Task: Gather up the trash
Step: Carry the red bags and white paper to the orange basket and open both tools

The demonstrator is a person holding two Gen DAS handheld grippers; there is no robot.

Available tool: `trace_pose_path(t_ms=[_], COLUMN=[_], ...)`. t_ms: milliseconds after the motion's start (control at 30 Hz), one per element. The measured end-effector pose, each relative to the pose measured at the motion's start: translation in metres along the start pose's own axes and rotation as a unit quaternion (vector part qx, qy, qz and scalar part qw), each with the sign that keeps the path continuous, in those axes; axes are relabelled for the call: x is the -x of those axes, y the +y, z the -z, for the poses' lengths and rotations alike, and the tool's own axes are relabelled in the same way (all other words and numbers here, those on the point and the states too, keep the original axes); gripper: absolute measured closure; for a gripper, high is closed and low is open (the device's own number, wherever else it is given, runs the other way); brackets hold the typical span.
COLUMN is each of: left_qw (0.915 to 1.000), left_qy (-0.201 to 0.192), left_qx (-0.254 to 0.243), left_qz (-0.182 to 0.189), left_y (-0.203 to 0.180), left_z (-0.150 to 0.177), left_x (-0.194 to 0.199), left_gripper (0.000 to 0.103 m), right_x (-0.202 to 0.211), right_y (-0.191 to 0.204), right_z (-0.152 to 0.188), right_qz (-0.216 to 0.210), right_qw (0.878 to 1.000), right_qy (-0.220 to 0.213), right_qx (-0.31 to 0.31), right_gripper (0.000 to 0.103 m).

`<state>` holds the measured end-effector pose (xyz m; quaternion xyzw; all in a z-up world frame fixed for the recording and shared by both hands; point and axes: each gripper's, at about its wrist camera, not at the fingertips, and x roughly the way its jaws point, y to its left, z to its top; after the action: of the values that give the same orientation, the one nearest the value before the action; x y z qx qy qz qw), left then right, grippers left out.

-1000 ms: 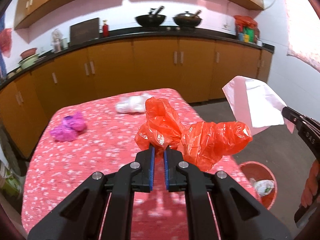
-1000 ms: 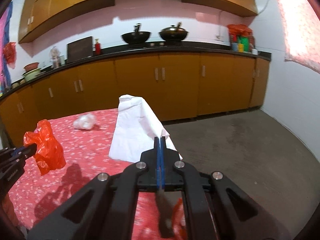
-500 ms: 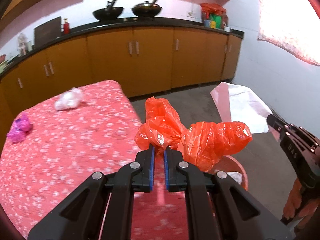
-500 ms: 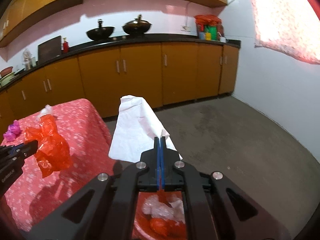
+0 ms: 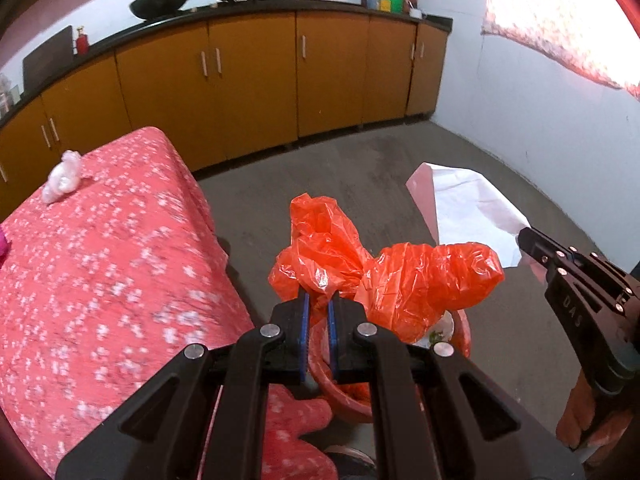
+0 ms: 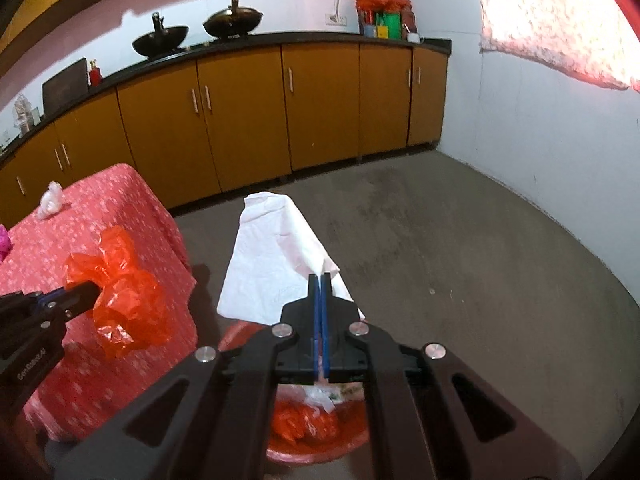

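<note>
Both grippers have swung from the surface [image 5: 100, 264] over the red bin [image 6: 320, 446], left gripper [image 5: 318, 306] pinching the orange bag [image 5: 400, 276], right gripper [image 6: 321, 280] pinching the white paper [image 6: 276, 264]; a clear wad [image 5: 62, 178] remains.

grippers: 2, left gripper [image 5: 318, 306] and right gripper [image 6: 321, 280] | orange plastic bag [image 5: 384, 276]: 1 | white paper sheet [image 6: 276, 268]: 1 | red bin [image 6: 320, 440]: 1 | table [image 5: 100, 264]: 1 | white crumpled bag [image 5: 62, 178]: 1 | woks: 2, left wok [image 6: 160, 42] and right wok [image 6: 233, 22]

Both claws have swung off the table, bringing the orange bag [image 5: 404, 276] and white paper [image 6: 276, 268] above the red bin [image 6: 316, 436].
</note>
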<state>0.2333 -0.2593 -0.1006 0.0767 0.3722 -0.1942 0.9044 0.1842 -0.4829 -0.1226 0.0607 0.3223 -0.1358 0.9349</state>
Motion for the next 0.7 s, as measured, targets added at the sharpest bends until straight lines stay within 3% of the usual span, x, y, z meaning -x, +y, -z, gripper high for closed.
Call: trace_pose_path(t_ms=[700], left_qw=[0.9973], left_qy=[0.066], left_qx=[-0.031], left_qz=[0.011], left_y=[-0.037], left_z=[0.018], left_x=[-0.066], left_gripper=[0.096], right_x=[-0.064], right_y=[-0.025], right_z=[0.051], right_qz=[0.002], right_qw=[0.996], right_qy=[0.088], right_qx=[-0.014], right_gripper=[0.100])
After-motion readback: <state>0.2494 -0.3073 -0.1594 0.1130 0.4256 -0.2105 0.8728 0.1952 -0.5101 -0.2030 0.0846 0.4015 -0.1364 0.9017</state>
